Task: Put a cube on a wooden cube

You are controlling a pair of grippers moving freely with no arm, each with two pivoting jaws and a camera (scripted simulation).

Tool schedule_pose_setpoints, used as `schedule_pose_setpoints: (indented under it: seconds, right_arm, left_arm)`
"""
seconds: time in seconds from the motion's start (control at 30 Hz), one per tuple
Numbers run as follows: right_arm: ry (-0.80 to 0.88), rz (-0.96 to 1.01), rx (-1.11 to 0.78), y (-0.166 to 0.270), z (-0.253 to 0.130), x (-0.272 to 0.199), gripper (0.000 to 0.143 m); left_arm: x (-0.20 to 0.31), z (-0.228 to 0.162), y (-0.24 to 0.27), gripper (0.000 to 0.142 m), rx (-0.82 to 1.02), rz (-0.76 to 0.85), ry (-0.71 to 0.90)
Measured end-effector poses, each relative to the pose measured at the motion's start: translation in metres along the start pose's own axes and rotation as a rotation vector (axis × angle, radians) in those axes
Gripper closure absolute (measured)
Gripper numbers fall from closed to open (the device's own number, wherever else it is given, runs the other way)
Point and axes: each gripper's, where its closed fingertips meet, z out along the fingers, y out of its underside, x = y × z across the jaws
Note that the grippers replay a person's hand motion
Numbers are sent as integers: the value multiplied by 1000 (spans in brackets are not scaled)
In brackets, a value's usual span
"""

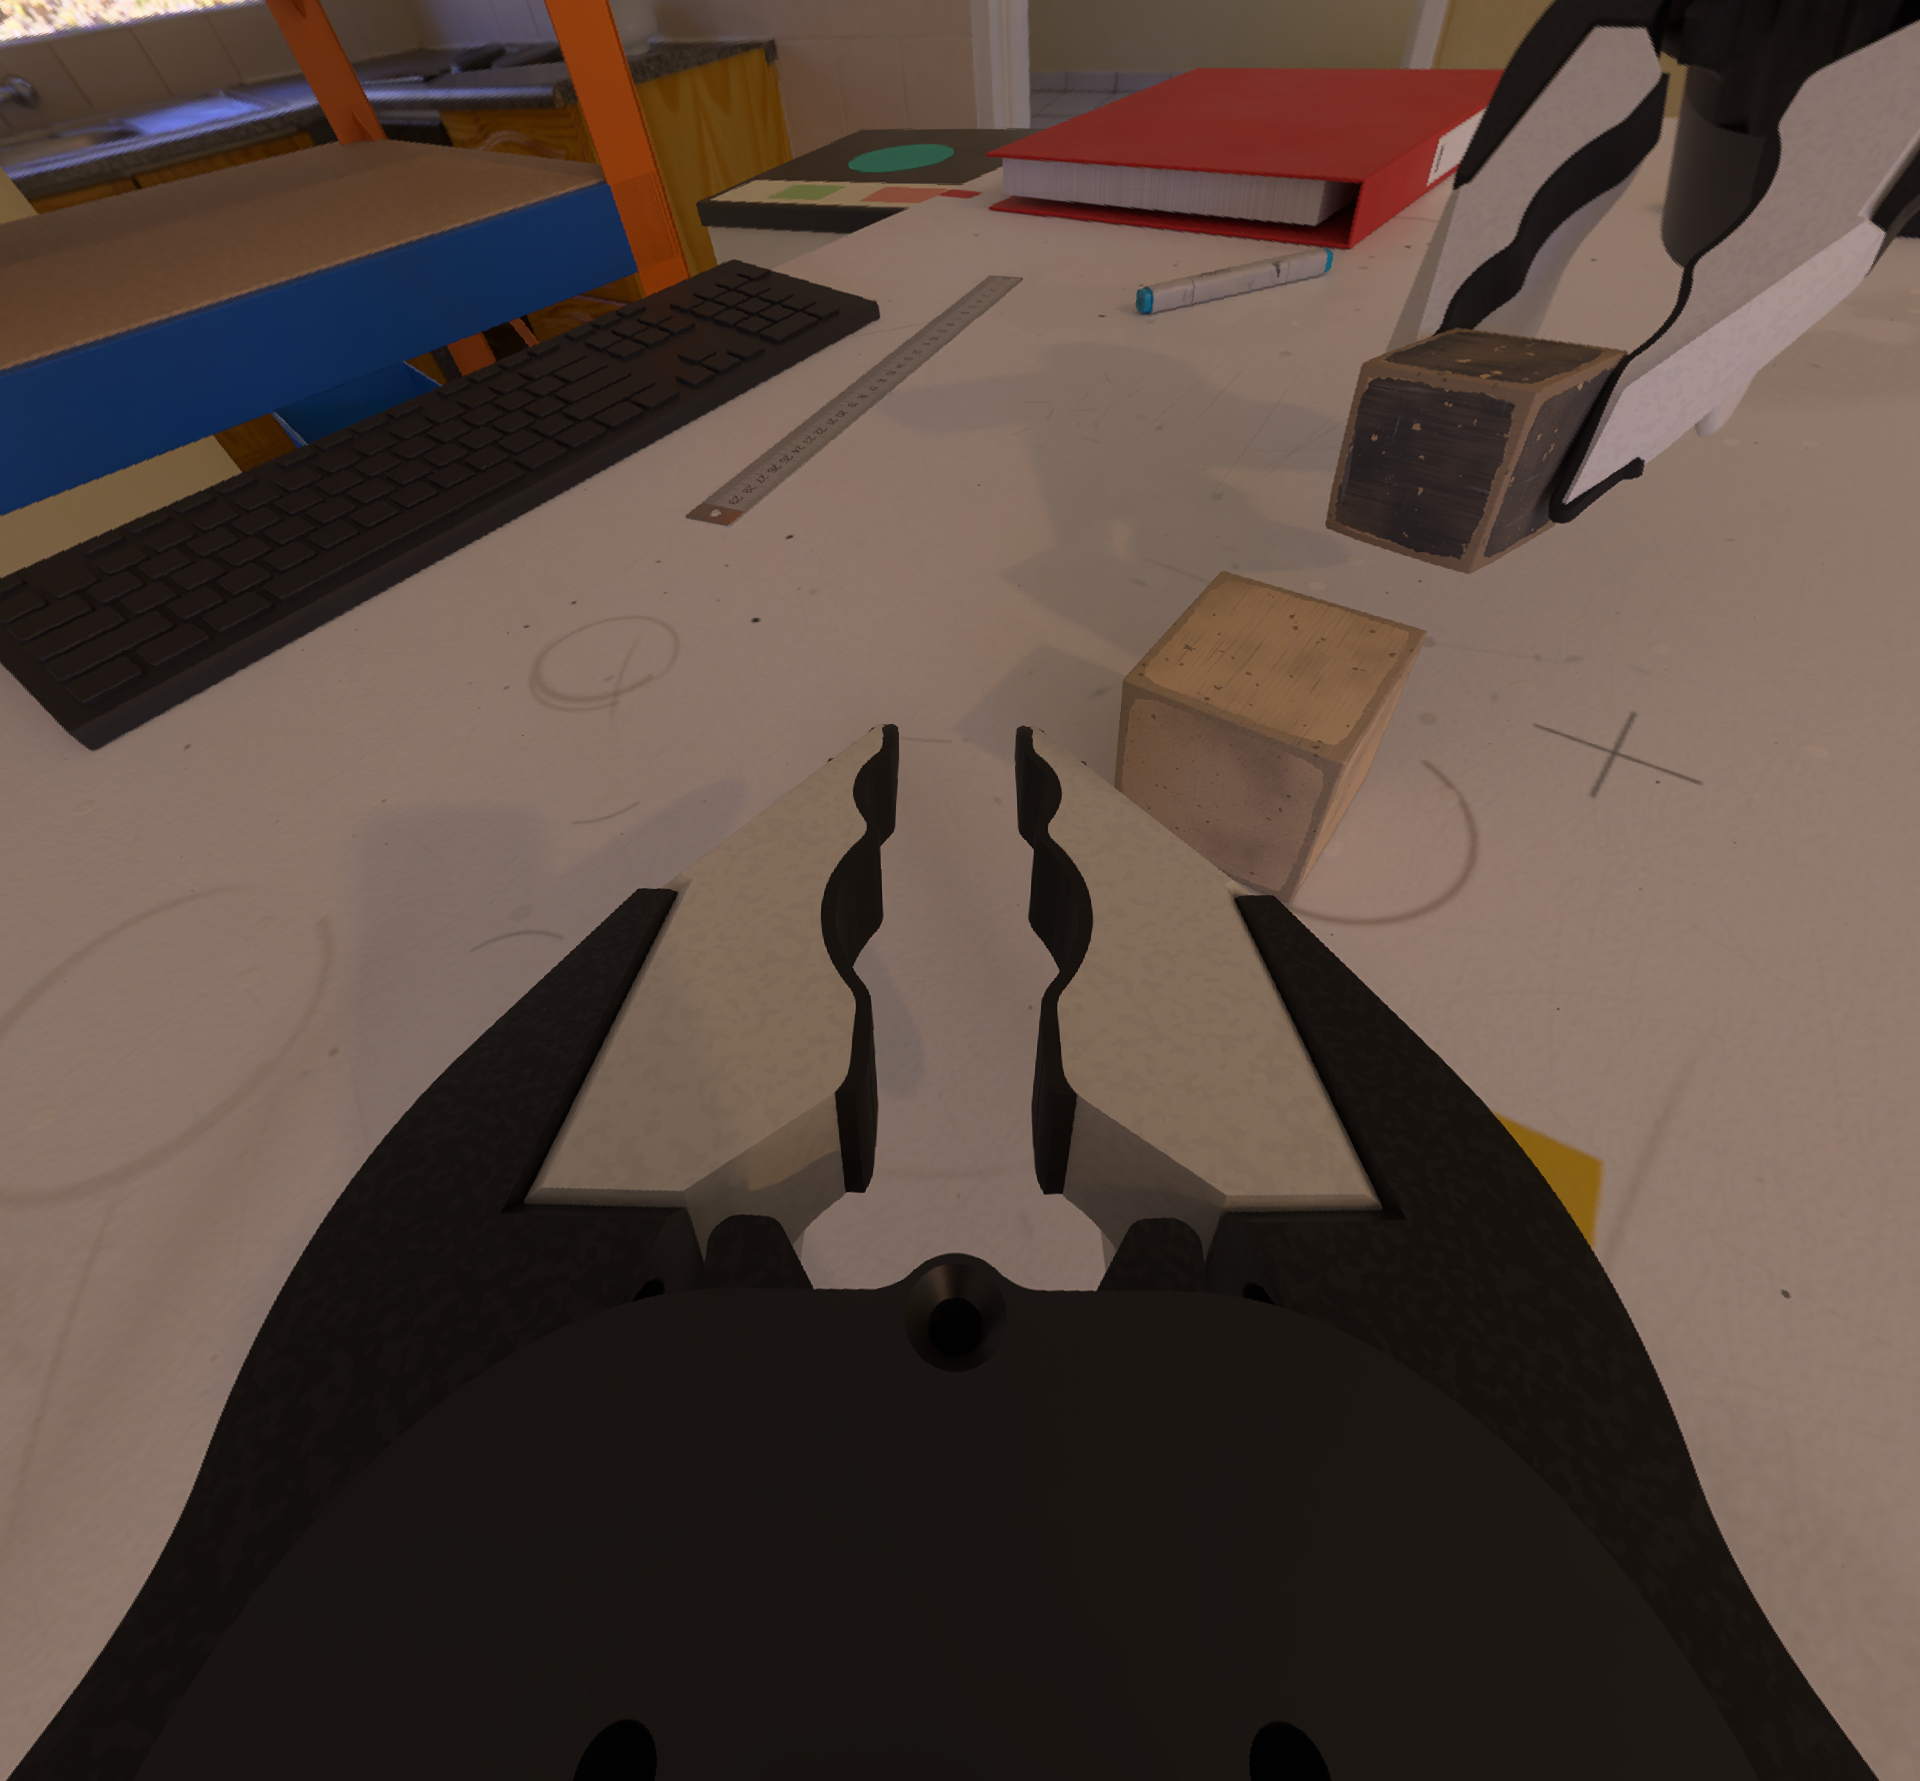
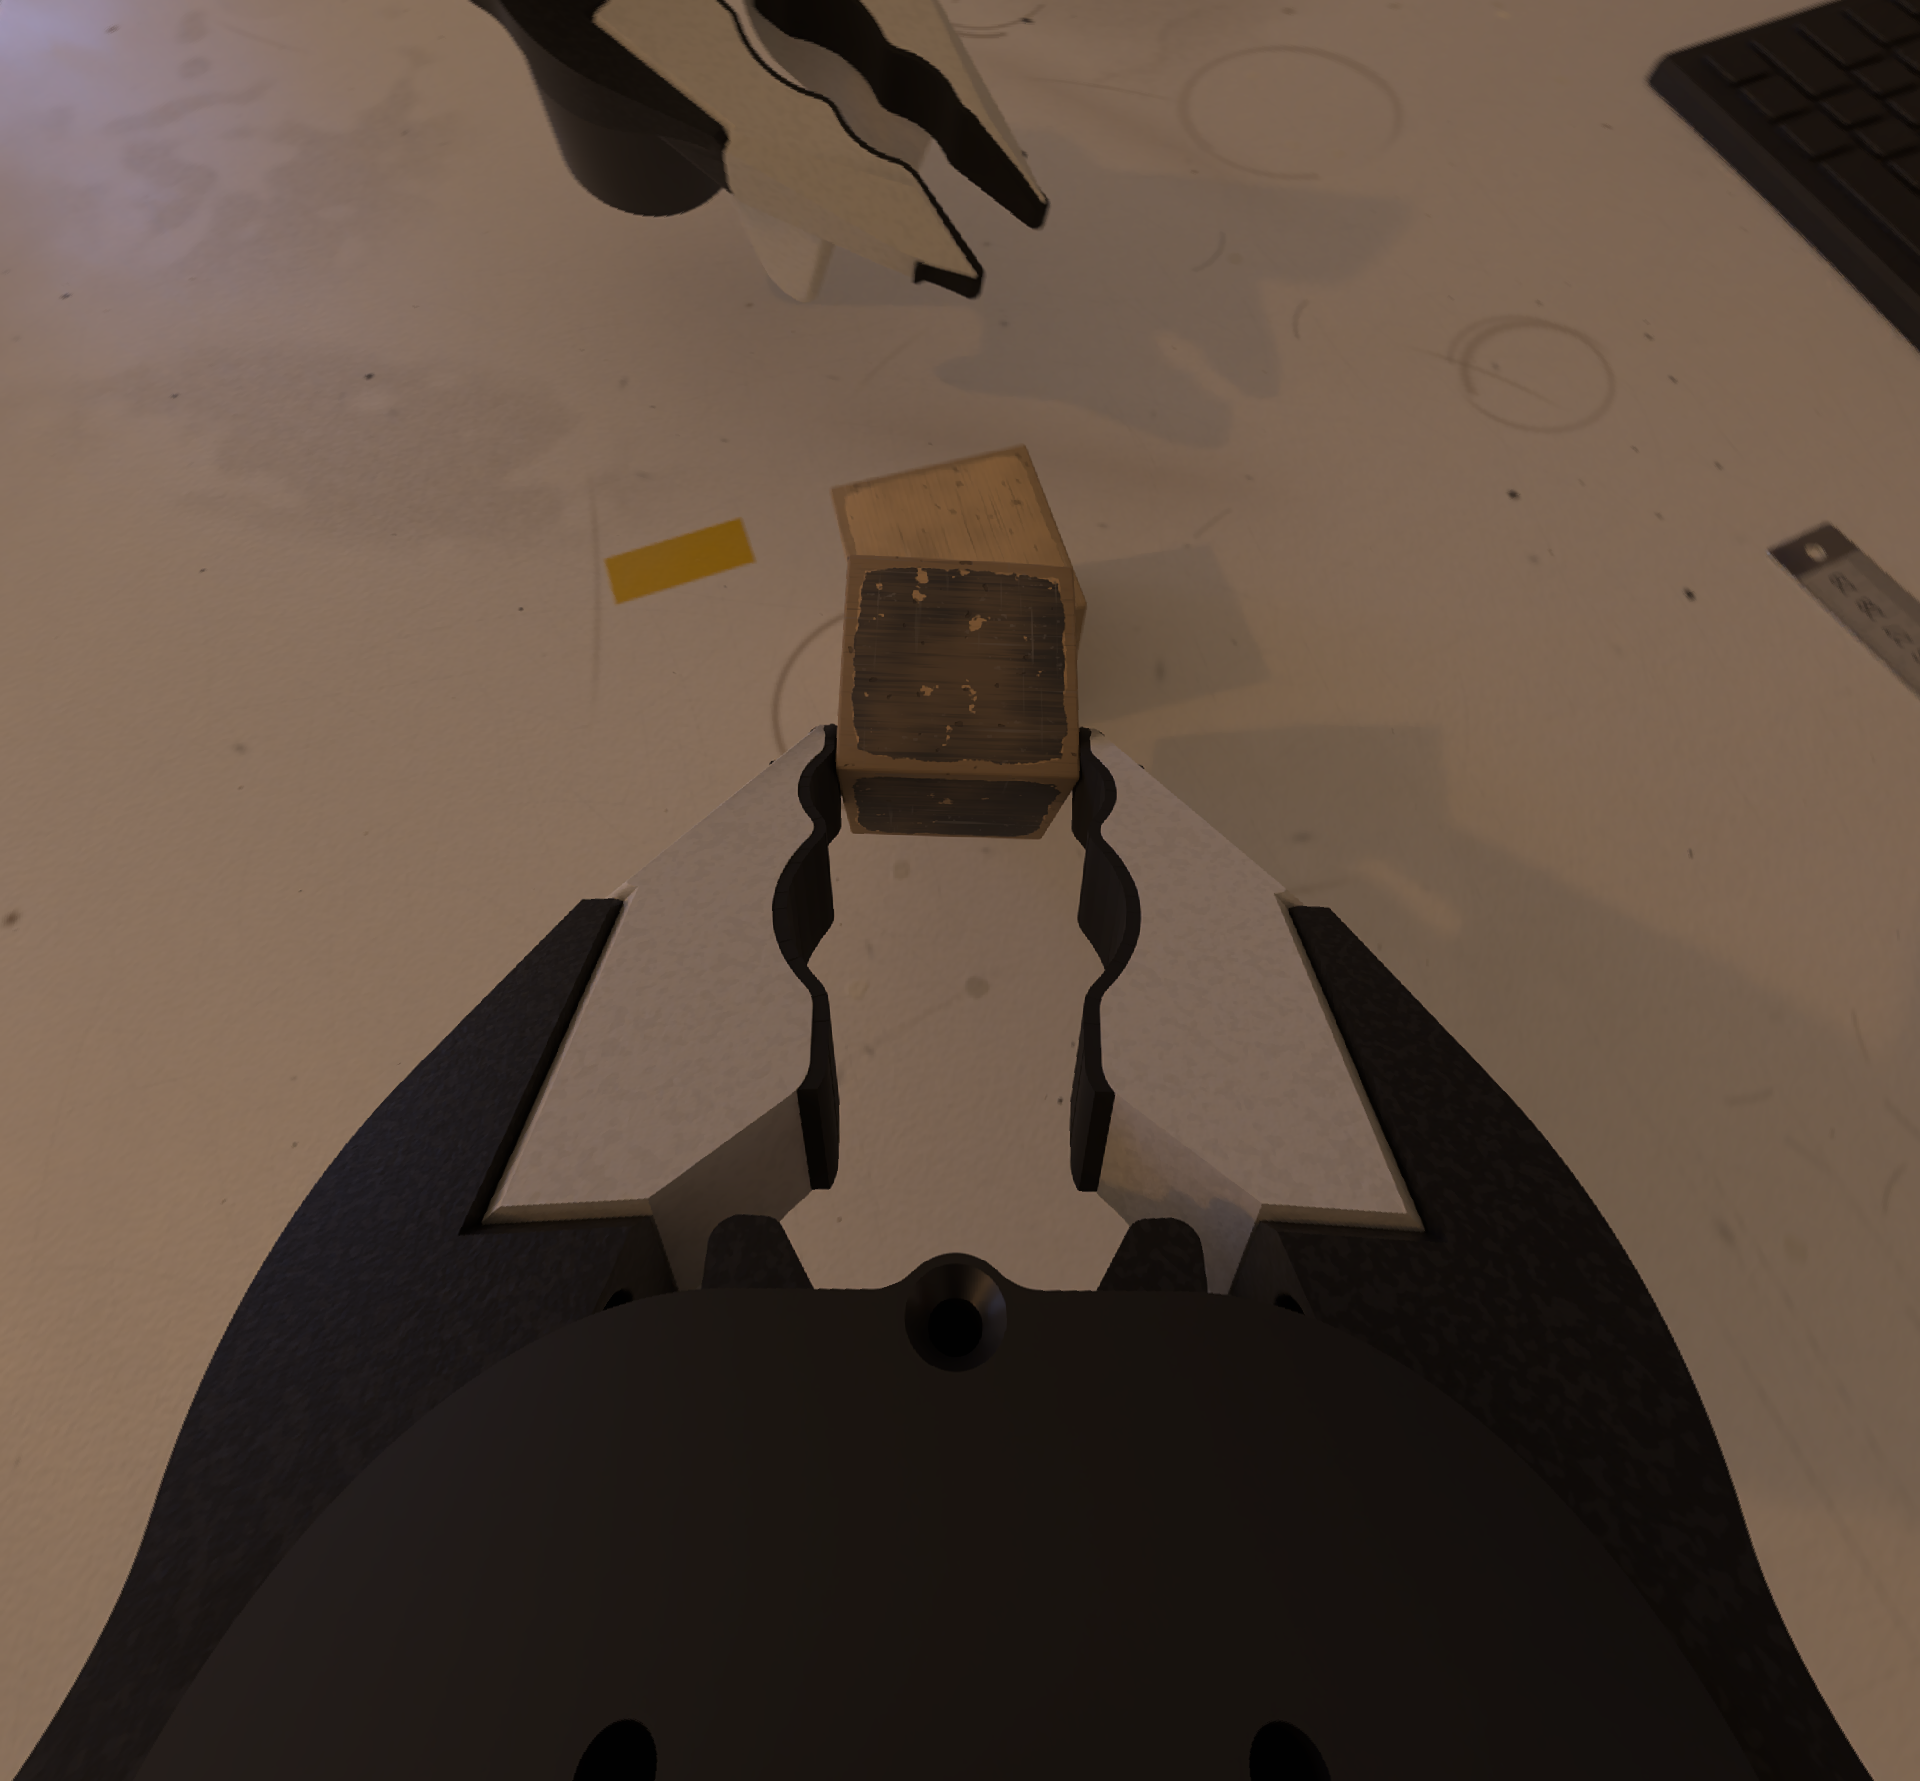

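A light wooden cube [image 1: 1262,734] rests on the white table [image 1: 727,848], just right of my left gripper's fingertips. My left gripper [image 1: 956,744] is empty, its jaws a narrow gap apart, low over the table. My right gripper [image 2: 956,765] is shut on a dark, worn cube [image 2: 956,671] and holds it in the air. In the left wrist view the dark cube [image 1: 1455,443] hangs a little above and beyond the light cube, not touching it, with the right gripper [image 1: 1527,412] coming in from the upper right. In the right wrist view the light cube [image 2: 956,510] lies just behind the dark one, and the left gripper [image 2: 997,248] is farther off.
A black keyboard [image 1: 416,484], a steel ruler [image 1: 862,391], a marker [image 1: 1236,282], a red binder [image 1: 1247,142] and a dark board [image 1: 862,173] lie at the left and back. An orange and blue shelf [image 1: 260,277] stands at the left. A yellow strip [image 2: 681,559] lies near the cubes.
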Motion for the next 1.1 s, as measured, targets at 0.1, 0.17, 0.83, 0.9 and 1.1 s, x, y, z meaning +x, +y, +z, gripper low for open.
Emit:
schedule_pose_setpoints:
  seconds: [0.1, 0.17, 0.83, 0.9, 1.1]
  right_arm:
    - [-58, -42, -29, -10, 6, -2, 98]
    - [-88, -69, -45, -16, 11, -3, 98]
    - [-175, -158, -71, -33, 49, 1, 98]
    - [-179, -156, -70, -32, 50, 1, 98]
    - [-186, -171, -80, -30, 52, -2, 98]
  left_arm:
    - [0, 0, 0, 120, 2, -6, 4]
    - [0, 0, 0, 120, 1, -7, 5]
    - [-2, 3, 0, 120, -2, -10, 8]
    - [-2, 3, 0, 120, -5, -9, 9]
    - [-2, 4, 0, 120, -4, -9, 12]
